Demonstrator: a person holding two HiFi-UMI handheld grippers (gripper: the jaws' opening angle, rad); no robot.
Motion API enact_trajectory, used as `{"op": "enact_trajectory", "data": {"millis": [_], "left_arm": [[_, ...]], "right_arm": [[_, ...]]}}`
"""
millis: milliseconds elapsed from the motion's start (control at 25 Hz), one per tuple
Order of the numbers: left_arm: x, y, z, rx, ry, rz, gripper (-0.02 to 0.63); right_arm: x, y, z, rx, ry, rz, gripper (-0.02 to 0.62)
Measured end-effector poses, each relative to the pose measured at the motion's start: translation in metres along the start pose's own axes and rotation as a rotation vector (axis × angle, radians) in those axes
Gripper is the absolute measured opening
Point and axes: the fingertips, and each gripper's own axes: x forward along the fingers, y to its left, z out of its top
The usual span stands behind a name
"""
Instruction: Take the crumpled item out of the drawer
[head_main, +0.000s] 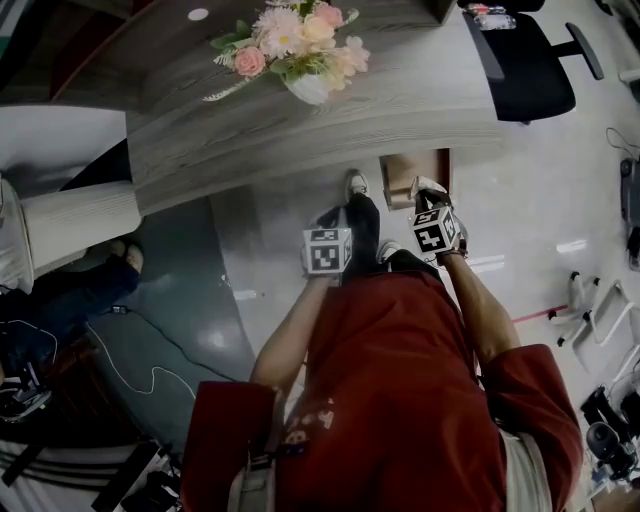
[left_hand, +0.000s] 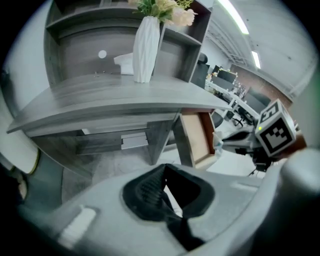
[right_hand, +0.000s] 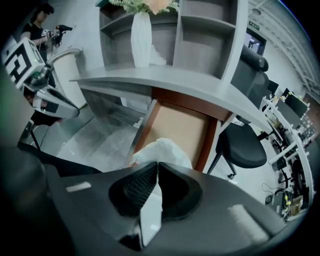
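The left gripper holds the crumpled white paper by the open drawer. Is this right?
No. It is the right gripper that holds the crumpled white paper by the open drawer, as the right gripper view shows.

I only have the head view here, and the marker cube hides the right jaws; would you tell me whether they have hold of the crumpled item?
Observer: Yes. In the right gripper view the right gripper is shut on the white crumpled item, which bulges out past the tips.
Operator: Thank you. Is anything else in the drawer?
Observer: The part of the drawer bottom that shows beyond the item is bare; the item hides the near end.
Operator: And the other gripper?
Observer: The left gripper is shut, with nothing between its jaws.
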Motion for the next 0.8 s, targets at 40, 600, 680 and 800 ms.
{"op": "enact_trajectory", "data": {"millis": [40,600,680,800], "left_arm": [[-0.003,-0.003,-0.001,0.005,-0.004,0.004,-0.003],[-0.057,-0.039,-0.002,-0.02,-0.077,0.028,-0.003],[-0.068,-0.048,0.0,-0.018,-0.095,0.021,-0.003],[-0.082,-0.06,0.0,-0.002,-0.127,0.016,-0.003]], "right_arm": [[-0.006,0.0,-0.001,0.013,-0.01,-0.001,0.011],[-0.086,0.013,-0.011,0.145,-0.134,0.046,0.009],[-0.098,0.016,-0.012,0.158,-0.156,0.051,0.011],[-0.114,0.021,-0.014,0.174,-0.177,0.057,0.011]]}}
